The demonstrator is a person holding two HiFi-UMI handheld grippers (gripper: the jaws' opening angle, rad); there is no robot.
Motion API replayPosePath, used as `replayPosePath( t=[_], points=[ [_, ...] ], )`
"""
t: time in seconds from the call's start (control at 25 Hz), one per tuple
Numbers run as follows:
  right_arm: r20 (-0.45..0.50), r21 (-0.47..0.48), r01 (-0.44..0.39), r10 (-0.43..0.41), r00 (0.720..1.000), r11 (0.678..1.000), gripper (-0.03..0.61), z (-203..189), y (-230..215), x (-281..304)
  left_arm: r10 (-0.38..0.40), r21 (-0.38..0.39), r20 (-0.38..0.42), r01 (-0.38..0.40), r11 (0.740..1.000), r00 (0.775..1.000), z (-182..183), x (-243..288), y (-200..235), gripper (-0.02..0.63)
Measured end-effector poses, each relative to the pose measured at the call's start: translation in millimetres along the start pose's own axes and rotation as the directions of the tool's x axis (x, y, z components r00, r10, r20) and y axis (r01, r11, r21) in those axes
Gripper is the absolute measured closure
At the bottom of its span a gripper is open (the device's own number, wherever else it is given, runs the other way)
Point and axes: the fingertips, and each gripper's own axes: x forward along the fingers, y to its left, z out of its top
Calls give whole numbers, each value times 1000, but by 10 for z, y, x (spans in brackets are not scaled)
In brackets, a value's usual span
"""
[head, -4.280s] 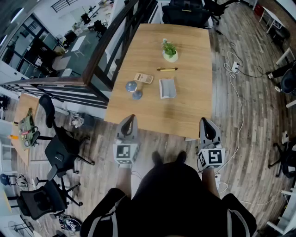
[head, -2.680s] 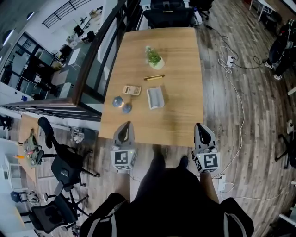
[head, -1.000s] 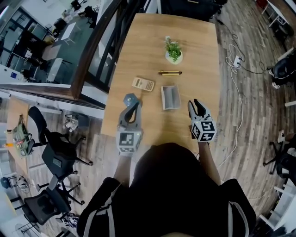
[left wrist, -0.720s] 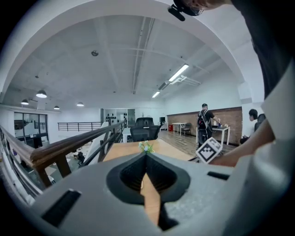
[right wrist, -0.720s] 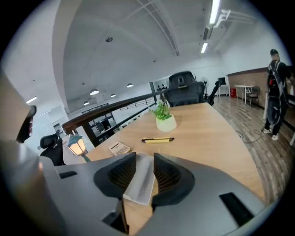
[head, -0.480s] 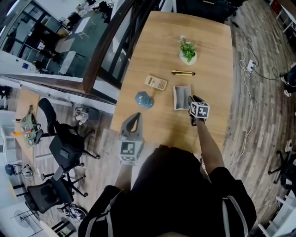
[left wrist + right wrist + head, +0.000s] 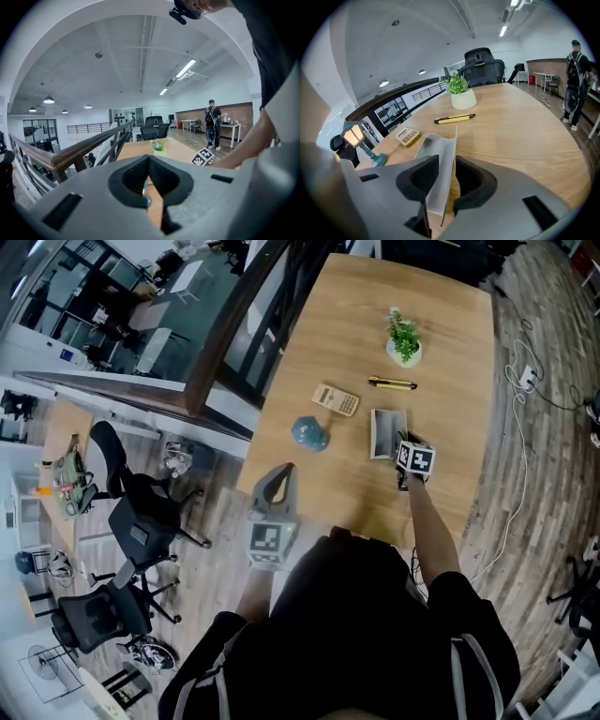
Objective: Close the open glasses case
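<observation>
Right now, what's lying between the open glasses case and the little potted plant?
A yellow pen lies crosswise there, touching neither; the right gripper view shows it clearly.

An open-plan office on a mezzanine: a long pale wooden bench (image 7: pixel 375 306) carries a beige pocket calculator (image 7: pixel 336 399), a yellow-and-black pen (image 7: pixel 392 382) and a small green plant in a white pot (image 7: pixel 405 338). To the left, black wheeled swivel chairs (image 7: pixel 141 526) stand on the wood-plank floor (image 7: pixel 525 484), a dark wooden handrail over glass panels (image 7: pixel 239 324) overlooks white desks below (image 7: pixel 159 338), and strip lights (image 7: pixel 186 68) line the white ceiling
</observation>
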Motion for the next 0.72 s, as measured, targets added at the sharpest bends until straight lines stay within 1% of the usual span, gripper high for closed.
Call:
replayPosePath(
  t=[0.08, 0.16, 0.4, 0.44, 0.48, 0.52, 0.56, 0.6, 0.64, 0.68, 0.72],
  points=[
    [5, -3, 15, -15, 1000, 1000, 476, 19, -11, 2, 2, -5, -1, -2, 1000, 1000, -12, -8, 25, 615],
    [8, -10, 34, -34, 999, 999, 546, 28, -25, -9, 2, -4, -2, -2, 1000, 1000, -14, -18, 49, 615],
    [3, -21, 72, -72, 997, 997, 557, 27, -97, -23, 1, 1, 8, -1, 1000, 1000, 21, 17, 67, 615],
    [1, -54, 89, -89, 996, 995, 558, 39, -101, -33, 0, 1, 8, 0, 1000, 1000, 23, 21, 69, 615],
    [0, -125, 120, -121, 993, 985, 558, 60, -101, -48, 0, 1, 7, 0, 1000, 1000, 20, 24, 73, 615],
    [1, -243, 164, -169, 986, 956, 558, 85, -99, -63, 0, 1, 7, 0, 1000, 1000, 16, 30, 76, 615],
    [11, -394, 216, -231, 973, 893, 558, 108, -93, -77, -1, 0, 7, 1, 1000, 1000, 13, 36, 76, 615],
    [32, -549, 261, -293, 956, 794, 558, 126, -75, -89, -1, -1, 8, 1, 1000, 1000, 14, 42, 71, 615],
    [61, -681, 289, -341, 938, 673, 560, 134, -38, -98, -2, -2, 9, 2, 1000, 1000, 18, 47, 63, 615],
    [94, -778, 302, -373, 923, 552, 560, 128, 10, -103, -3, -3, 10, 3, 1000, 1000, 22, 51, 53, 615],
    [124, -842, 306, -392, 911, 444, 558, 111, 60, -108, -3, -4, 10, 3, 1000, 1000, 29, 56, 43, 615]
  ],
)
